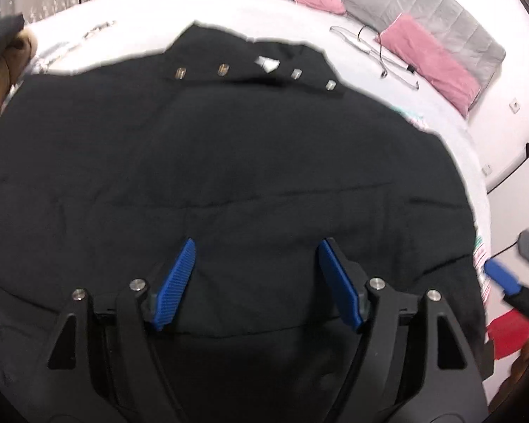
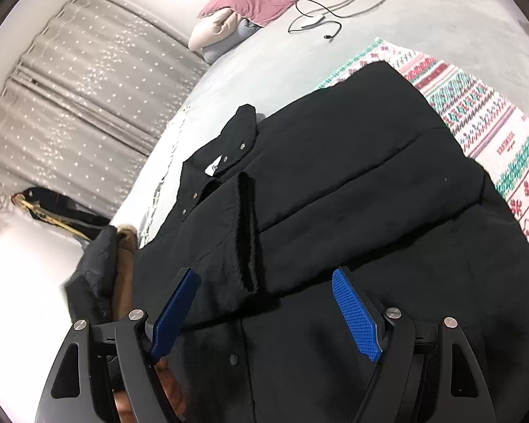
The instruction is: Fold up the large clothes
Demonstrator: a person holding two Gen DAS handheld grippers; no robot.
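Observation:
A large black padded jacket (image 1: pixel 229 162) lies spread on the bed, collar with metal snaps and a white label at the far side. My left gripper (image 1: pixel 257 250) hovers open over its lower part, holding nothing. In the right wrist view the same jacket (image 2: pixel 352 183) shows one sleeve folded across the body, its cuff edge running down the middle. My right gripper (image 2: pixel 264 282) is open above the jacket's near part, empty. The right gripper's blue fingertip (image 1: pixel 500 276) also shows at the right edge of the left wrist view.
The grey bed sheet (image 2: pixel 423 28) carries a patterned knit blanket (image 2: pixel 493 134) under the jacket, pink pillows (image 1: pixel 430 60), and a charger cable (image 2: pixel 317 17). A brown and dark garment pile (image 2: pixel 105 268) sits at the bed's left edge. Curtains (image 2: pixel 70 105) hang behind.

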